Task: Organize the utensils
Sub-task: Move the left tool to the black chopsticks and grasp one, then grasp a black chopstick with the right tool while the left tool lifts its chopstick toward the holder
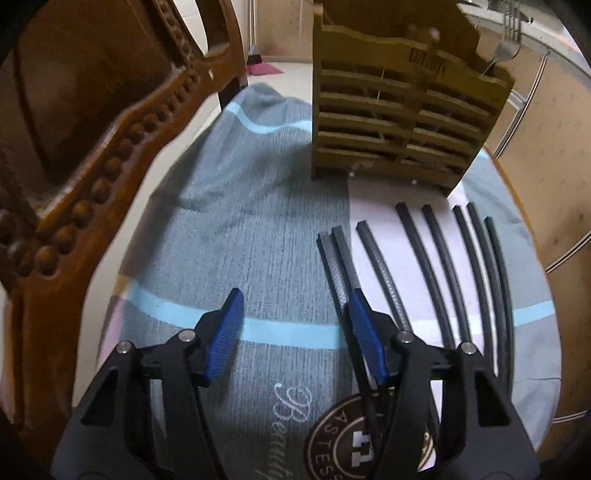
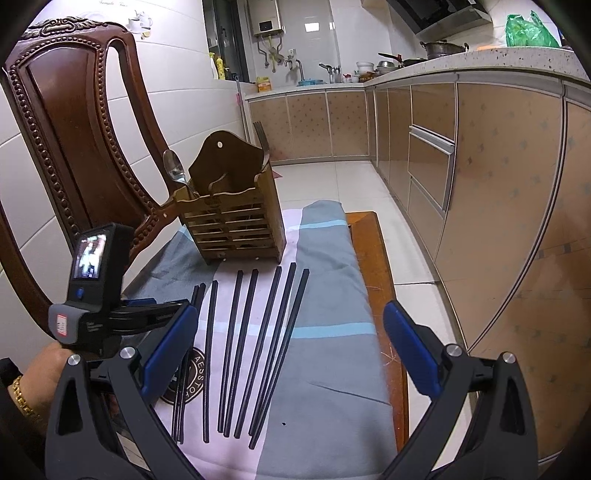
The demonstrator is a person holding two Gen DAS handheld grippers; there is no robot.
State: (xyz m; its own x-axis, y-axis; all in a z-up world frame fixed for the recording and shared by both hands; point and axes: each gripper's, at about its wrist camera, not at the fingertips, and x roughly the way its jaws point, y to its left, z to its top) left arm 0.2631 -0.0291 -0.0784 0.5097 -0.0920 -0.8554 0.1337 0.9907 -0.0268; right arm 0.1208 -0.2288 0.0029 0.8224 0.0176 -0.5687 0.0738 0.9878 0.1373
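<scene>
Kitchen cabinets line the right side of the room, pale floor tiles run past them, and a small wooden bench draped with a grey, pink and light-blue striped cloth carries the work.

Both claws hover over that cloth with nothing between their blue pads. The left claw is spread wide above the grey part of the cloth, its right pad just over the near ends of the leftmost chopsticks; whether it touches them cannot be told. The right claw is also released, jaws far apart, straddling the near half of the row of chopsticks from above without gripping any.

Eight black chopsticks lie side by side on the pink stretch of cloth, roughly parallel and fanning slightly. The two on the left lie pressed together as a pair, crossing a round brown printed emblem.

Just beyond the far tips of the chopsticks stands a slatted wooden utensil holder, upright, with a tall curved back panel. A metal spoon leans out of its left compartment, bowl up. In the left wrist view a fork shows above the holder's top right corner.

A carved dark wooden chair stands to the left of the bench, close behind the holder.
</scene>
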